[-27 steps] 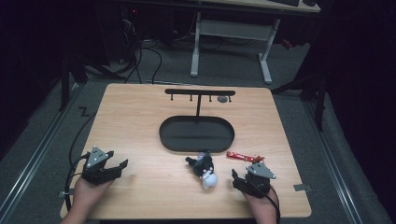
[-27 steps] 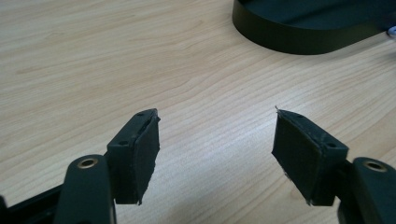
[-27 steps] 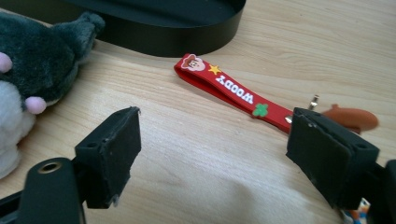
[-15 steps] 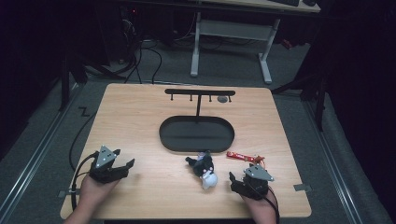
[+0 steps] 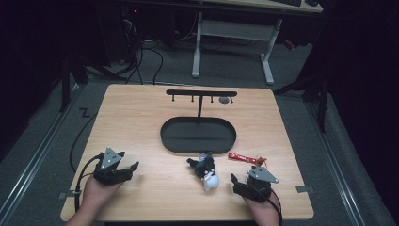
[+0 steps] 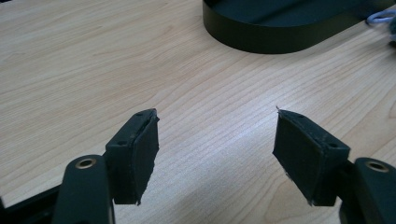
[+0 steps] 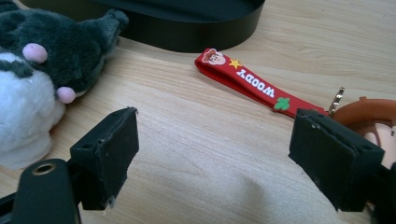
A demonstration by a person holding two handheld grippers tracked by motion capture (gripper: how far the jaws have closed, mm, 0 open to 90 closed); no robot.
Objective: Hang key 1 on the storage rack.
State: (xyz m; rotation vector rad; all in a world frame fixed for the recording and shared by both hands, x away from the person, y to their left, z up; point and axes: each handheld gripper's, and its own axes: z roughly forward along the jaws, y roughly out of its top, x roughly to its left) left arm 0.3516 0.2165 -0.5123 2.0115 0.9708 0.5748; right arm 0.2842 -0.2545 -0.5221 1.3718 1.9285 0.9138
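High view gives me one wooden table (image 5: 141, 122), one black oval tray (image 5: 197, 135) with its hook stand (image 5: 201, 93), one plush toy (image 5: 207, 171), one red Woody strap (image 7: 252, 85). My two grippers, left gripper (image 6: 215, 154) and right gripper (image 7: 212, 154), rest near the front edge, jaws apart, empty.

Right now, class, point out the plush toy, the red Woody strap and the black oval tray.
plush toy (image 5: 207, 171), high view, on its dark body.
red Woody strap (image 7: 250, 84), right gripper view, mid-strap by the lettering.
black oval tray (image 5: 197, 149), high view, on its near rim.
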